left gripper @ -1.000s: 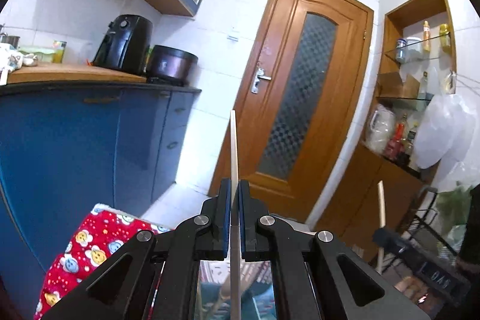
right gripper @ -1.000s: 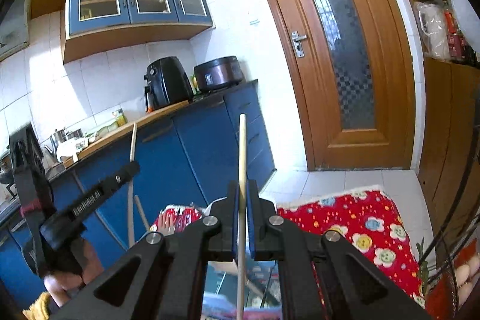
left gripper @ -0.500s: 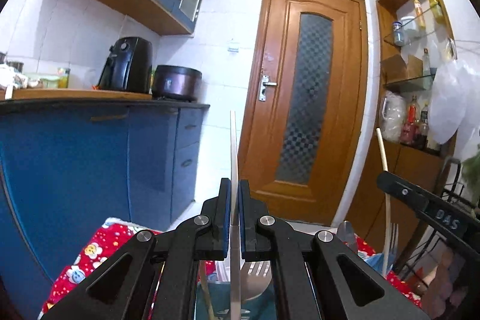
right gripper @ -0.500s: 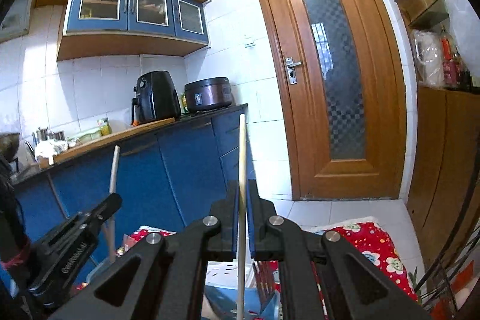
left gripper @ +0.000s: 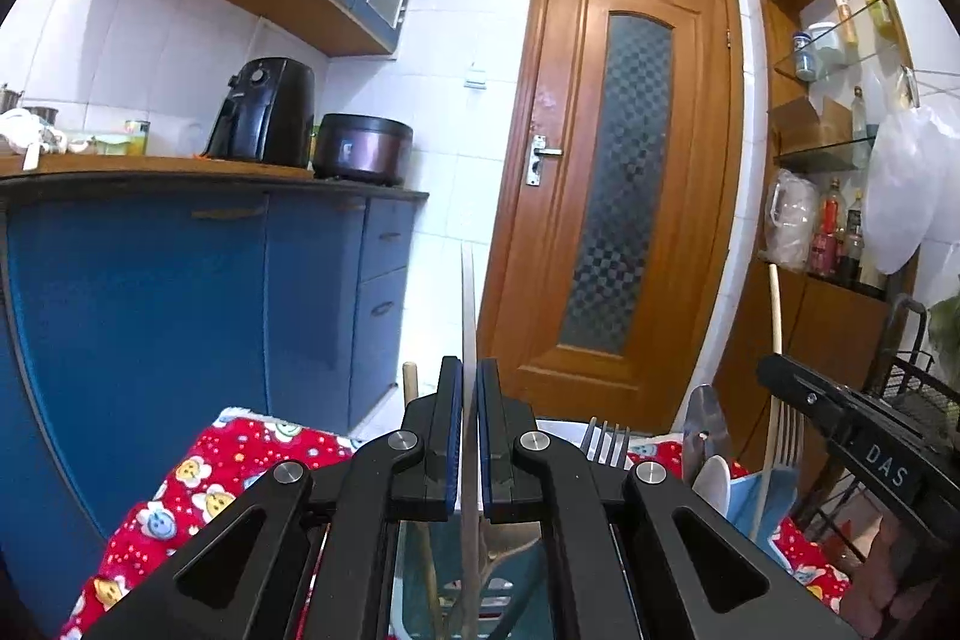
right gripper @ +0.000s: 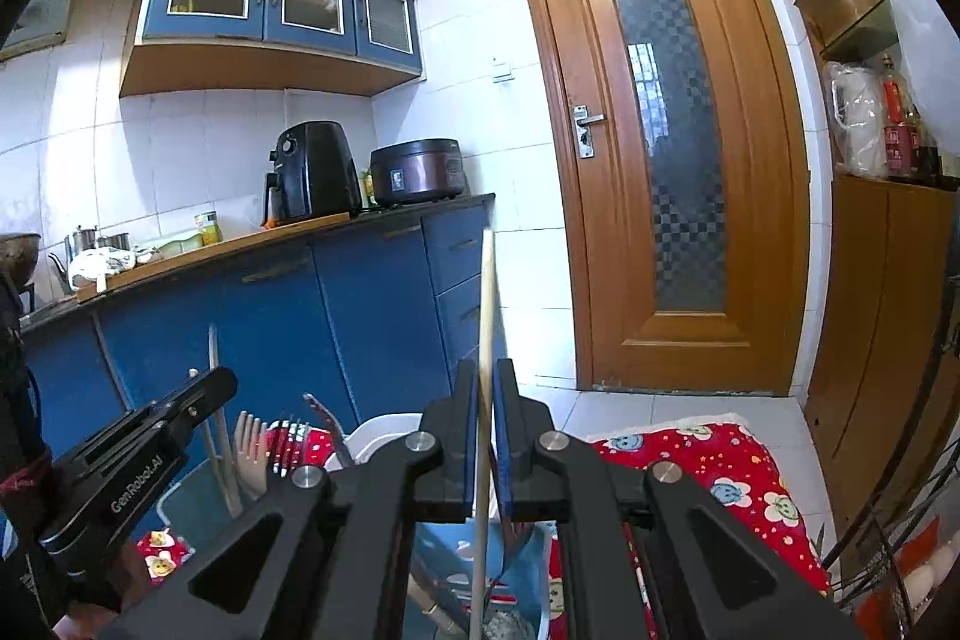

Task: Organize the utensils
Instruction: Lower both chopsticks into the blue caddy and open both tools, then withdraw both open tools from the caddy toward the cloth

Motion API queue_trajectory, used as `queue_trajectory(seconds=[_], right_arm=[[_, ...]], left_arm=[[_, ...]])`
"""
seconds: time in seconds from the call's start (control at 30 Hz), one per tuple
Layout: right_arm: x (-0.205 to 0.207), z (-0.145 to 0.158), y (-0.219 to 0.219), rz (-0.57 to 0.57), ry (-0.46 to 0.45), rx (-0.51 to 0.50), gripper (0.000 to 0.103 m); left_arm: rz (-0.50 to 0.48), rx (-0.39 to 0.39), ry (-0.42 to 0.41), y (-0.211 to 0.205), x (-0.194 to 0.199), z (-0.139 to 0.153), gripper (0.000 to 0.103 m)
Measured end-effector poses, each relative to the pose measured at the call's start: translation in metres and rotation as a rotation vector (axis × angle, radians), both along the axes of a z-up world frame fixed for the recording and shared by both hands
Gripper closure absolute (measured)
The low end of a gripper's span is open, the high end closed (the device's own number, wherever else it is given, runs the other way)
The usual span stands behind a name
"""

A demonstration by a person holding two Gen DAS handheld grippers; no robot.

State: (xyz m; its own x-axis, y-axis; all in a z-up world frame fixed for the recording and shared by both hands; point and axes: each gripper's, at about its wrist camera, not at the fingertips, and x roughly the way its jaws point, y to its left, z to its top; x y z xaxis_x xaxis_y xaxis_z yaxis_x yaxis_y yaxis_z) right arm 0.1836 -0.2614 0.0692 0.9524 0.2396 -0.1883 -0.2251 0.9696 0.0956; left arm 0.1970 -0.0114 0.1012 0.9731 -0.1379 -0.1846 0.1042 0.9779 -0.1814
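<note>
My left gripper [left gripper: 470, 370] is shut on a pale chopstick [left gripper: 468, 304] held upright, its lower end reaching into a teal utensil holder [left gripper: 414, 568]. My right gripper [right gripper: 486, 370] is shut on a second wooden chopstick [right gripper: 487, 304], also upright, over a blue holder [right gripper: 456, 544]. Forks [left gripper: 606, 445] and a spoon [left gripper: 702, 421] stand in the holders between the grippers. The right gripper also shows in the left wrist view [left gripper: 774, 370], and the left gripper in the right wrist view [right gripper: 210, 382].
A red patterned cloth [left gripper: 198, 484] covers the surface under the holders. Blue kitchen cabinets [left gripper: 180, 310] stand on the left, a wooden door [left gripper: 618, 184] is ahead, and a wooden shelf unit with bottles [left gripper: 840, 232] is on the right. A white container [right gripper: 384, 433] sits behind the holders.
Both grippers have tilted and lowered toward the holders with their chopsticks still gripped. Forks and the spoon have come into view.
</note>
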Motion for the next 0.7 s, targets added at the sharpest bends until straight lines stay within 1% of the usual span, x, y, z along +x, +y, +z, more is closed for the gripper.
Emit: queue_trajectory(seconds=[0.07,0.13,0.17,0.23,0.3,0.4,0.5,0.7], right_arm=[[-0.002,0.001,-0.001,0.014,0.01,0.011,0.093],[-0.005,0.003,-0.001,0.026,0.017,0.021,0.087],[-0.006,0.003,-0.002,0.033,0.019,0.025,0.084],[-0.009,0.005,-0.001,0.039,0.022,0.028,0.082],[-0.013,0.007,-0.001,0.044,0.02,0.03,0.081],[-0.021,0.01,-0.001,0.055,0.018,0.039,0.074],[-0.028,0.015,0.0,0.066,0.017,0.055,0.072],[-0.044,0.022,0.002,0.062,0.02,0.058,0.071]], left_arm=[[-0.002,0.0,0.011,-0.001,-0.001,0.001,0.098],[-0.006,0.0,0.026,0.0,-0.003,0.002,0.096],[-0.007,0.001,0.033,0.0,-0.004,0.003,0.094],[-0.012,-0.002,0.044,0.001,-0.006,0.003,0.09],[-0.019,-0.006,0.06,0.003,-0.008,0.003,0.081],[-0.026,-0.013,0.068,0.005,-0.013,0.005,0.077],[-0.032,-0.008,0.075,0.007,-0.019,0.009,0.074],[-0.044,-0.019,0.082,0.014,-0.035,0.021,0.071]])
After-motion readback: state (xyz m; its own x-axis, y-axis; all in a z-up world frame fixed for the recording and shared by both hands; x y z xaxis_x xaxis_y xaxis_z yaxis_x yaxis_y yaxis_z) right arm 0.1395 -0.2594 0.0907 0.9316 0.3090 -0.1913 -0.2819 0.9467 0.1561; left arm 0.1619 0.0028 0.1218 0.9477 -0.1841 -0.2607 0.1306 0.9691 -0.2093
